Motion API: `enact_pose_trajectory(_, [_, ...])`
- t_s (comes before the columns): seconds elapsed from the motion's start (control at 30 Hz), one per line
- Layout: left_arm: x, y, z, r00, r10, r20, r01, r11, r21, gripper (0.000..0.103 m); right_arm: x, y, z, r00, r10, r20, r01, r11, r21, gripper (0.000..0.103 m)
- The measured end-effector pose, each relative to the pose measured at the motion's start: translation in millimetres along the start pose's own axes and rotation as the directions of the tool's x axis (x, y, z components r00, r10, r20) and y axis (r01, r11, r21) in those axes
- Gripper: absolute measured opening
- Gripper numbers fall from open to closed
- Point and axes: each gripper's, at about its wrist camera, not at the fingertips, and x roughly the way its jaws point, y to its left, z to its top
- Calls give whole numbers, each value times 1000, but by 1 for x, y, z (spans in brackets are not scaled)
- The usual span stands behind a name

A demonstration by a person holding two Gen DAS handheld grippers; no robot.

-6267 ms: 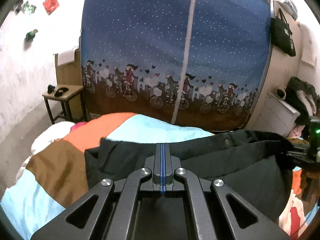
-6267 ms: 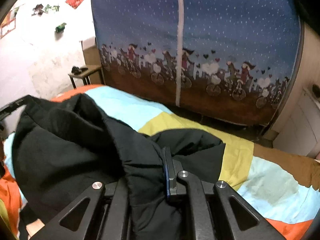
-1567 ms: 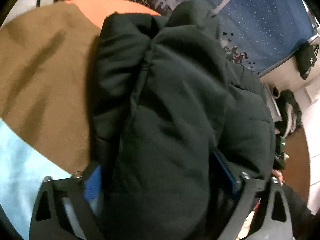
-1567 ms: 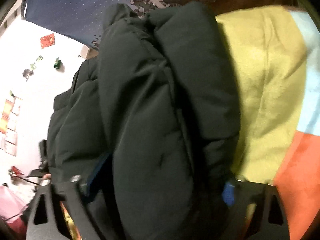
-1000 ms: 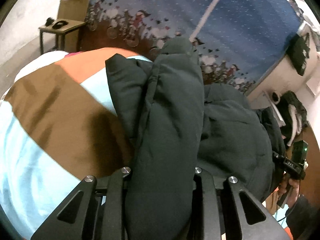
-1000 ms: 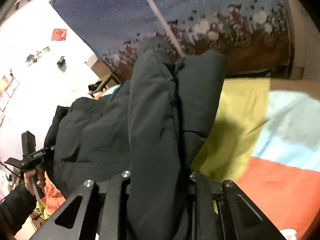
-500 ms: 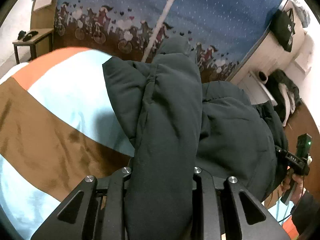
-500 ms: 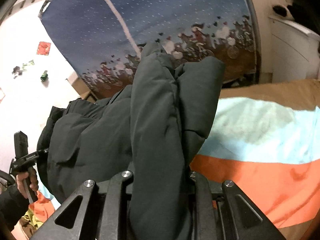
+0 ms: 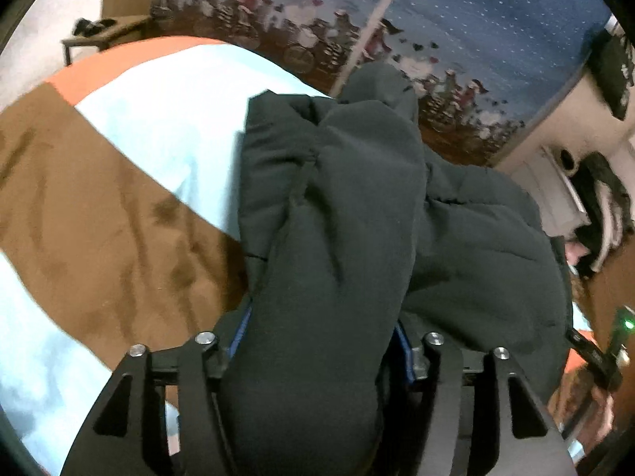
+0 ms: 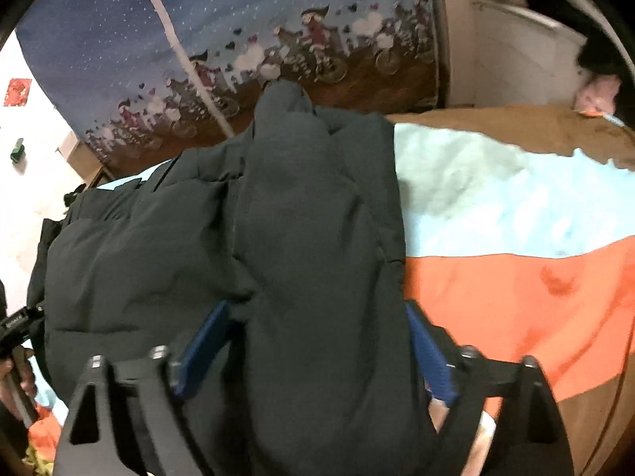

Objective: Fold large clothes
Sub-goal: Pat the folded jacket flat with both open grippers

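Both jaws, clamped a second ago, are opening around the bulky black padded jacket (image 9: pixel 329 214), releasing its fold onto the colour-block bedspread (image 10: pixel 516 277).

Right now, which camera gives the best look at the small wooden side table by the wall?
The left wrist view. The side table stands clear at upper left, past the striped blanket, with dark objects on top. In the right wrist view only a brown sliver shows behind the black jacket; I cannot tell if that is it.
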Motion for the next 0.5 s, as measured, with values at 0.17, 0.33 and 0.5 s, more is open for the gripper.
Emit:
enact_pose_trajectory(0.17, [-32, -22, -11, 989, 93, 119, -101, 993, 65, 63, -27, 24, -9, 997, -53, 60, 58, 994, -88, 101])
enact_pose_trajectory(0.33, [-70, -49, -35, 973, 96, 208, -130, 979, 156, 80, -58, 49, -11, 989, -30, 145, 45, 993, -107, 103])
enact_pose_trajectory(0.5, [-105, -81, -67, 950, 75, 304, -148, 963, 225, 88, -89, 72, -17, 977, 11, 214, 18, 991, -134, 103])
